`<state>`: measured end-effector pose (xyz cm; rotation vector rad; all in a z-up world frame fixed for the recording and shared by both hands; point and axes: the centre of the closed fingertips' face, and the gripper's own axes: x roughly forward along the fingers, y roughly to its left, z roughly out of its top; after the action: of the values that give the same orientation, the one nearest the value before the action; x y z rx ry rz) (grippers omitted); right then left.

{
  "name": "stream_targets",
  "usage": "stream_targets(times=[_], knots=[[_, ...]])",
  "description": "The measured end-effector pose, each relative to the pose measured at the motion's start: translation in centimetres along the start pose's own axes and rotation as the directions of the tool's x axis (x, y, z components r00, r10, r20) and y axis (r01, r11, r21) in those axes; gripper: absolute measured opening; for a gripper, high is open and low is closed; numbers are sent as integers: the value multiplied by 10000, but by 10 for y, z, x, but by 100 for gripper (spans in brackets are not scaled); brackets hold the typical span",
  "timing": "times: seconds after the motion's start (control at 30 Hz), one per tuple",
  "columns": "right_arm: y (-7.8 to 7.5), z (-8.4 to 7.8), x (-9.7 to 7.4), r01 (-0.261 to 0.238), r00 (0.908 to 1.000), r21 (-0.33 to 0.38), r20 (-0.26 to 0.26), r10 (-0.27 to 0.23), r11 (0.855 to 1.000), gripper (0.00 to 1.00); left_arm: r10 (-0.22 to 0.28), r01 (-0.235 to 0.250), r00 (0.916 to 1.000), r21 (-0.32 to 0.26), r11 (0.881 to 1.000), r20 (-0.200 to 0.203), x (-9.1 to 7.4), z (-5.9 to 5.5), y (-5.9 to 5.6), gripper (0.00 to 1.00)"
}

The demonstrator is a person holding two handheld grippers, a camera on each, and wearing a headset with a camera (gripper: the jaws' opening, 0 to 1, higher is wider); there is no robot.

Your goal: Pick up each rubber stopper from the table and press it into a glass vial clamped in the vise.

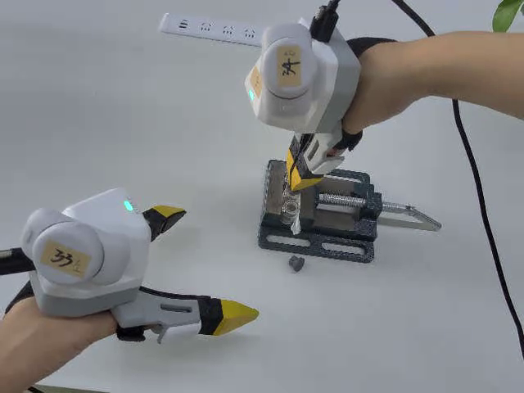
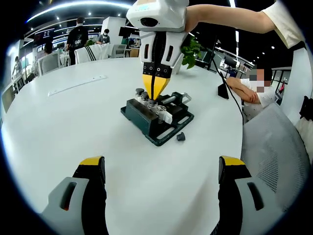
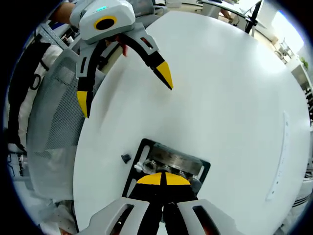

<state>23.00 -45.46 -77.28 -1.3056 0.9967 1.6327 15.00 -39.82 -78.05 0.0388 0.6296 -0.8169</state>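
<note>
The vise (image 1: 354, 214) sits out toward the middle of the white counter (image 1: 123, 123), well in from every edge. That leaves both hands room to work around it. A short row of glass vials (image 1: 288, 211) stands upright between its jaws, so they cannot tip when pushed from above.

The right gripper (image 1: 296, 176) comes straight down over that row, its yellow-tipped fingers clenched tip to tip and touching, or very nearly touching, the mouth of one vial. I take this for the pressing step, since closed fingers make a blunt point to push with. I cannot tell whether a stopper is caught under them, because the tips hide the spot. In the right gripper view the same closed tips (image 3: 163, 179) cover the vials (image 3: 146, 166) directly. In the left gripper view a vial or two at the far end of the row look dark-topped, though they are too small to be sure.

One loose rubber stopper (image 1: 296, 263) lies on the counter just beside the vise's near edge, toward the person, and nothing is touching it.

The left gripper (image 1: 205, 264) hovers near the counter's near edge with its fingers spread wide and empty, pointed toward the vise. It is probably waiting there so it does not crowd the press, and it is well placed to go for that stopper. A power strip (image 1: 213, 29) lies near the far edge, well clear of the work.
</note>
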Motion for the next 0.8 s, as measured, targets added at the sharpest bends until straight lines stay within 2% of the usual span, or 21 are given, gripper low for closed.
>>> stream_targets(times=[0.03,0.07,0.1,0.27,0.33,0.43,0.63,0.7,0.8], knots=[[1,0,0,33,10000,120,-44,-32,9999,0,19,-19,10000,-13,10000,34,0,1,0,96],[2,0,0,76,9999,-228,-134,-79,9997,0,18,-17,10000,-19,10000,53,-1,0,1,96],[1,-1,0,71,9999,-4,-127,-71,10000,0,24,-23,10000,-11,10000,59,-2,0,1,96],[3,-1,0,150,9996,-102,-255,-153,9998,0,76,-77,9999,75,9999,100,-4,1,3,96],[2,-2,-1,232,9997,210,-17,-232,9995,0,83,-84,9998,59,9999,177,-4,3,5,96],[2,-4,-2,359,9992,29,185,-360,9994,0,102,-104,9997,116,9999,216,-3,5,5,96],[3,-5,-1,645,9961,277,586,-661,9975,0,88,-96,9993,238,9997,365,-2,11,5,96],[3,-5,-2,775,9940,41,773,-776,9970,0,120,-130,9990,242,9996,423,-2,14,6,96],[2,-5,-2,800,9912,310,1037,-828,9963,0,121,-134,9990,275,9995,441,-2,17,6,96]])
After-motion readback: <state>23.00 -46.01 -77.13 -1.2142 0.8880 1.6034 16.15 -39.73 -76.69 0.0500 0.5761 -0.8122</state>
